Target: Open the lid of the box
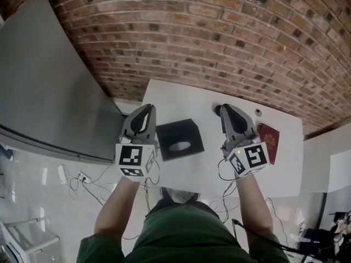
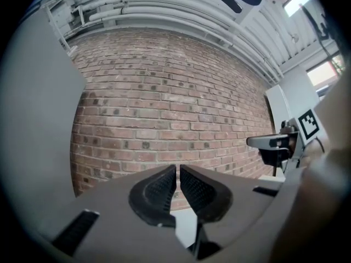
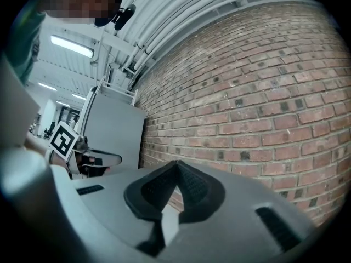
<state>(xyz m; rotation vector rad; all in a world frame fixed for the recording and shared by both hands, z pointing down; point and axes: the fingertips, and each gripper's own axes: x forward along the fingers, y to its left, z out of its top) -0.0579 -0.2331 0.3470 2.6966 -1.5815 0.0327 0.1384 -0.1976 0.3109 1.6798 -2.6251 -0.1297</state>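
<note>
The black square box (image 1: 180,139), lid seemingly down, sits on the white table (image 1: 181,95) between the closed, empty left gripper (image 1: 146,109) and right gripper (image 1: 226,111); lifting the lid would probably need parted jaws at its edge.

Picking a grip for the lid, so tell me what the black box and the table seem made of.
Black box: matte black, probably plastic or faux leather; it shows no shine. Table: smooth white top, likely laminate or painted board; even, flat-coloured surface.
</note>
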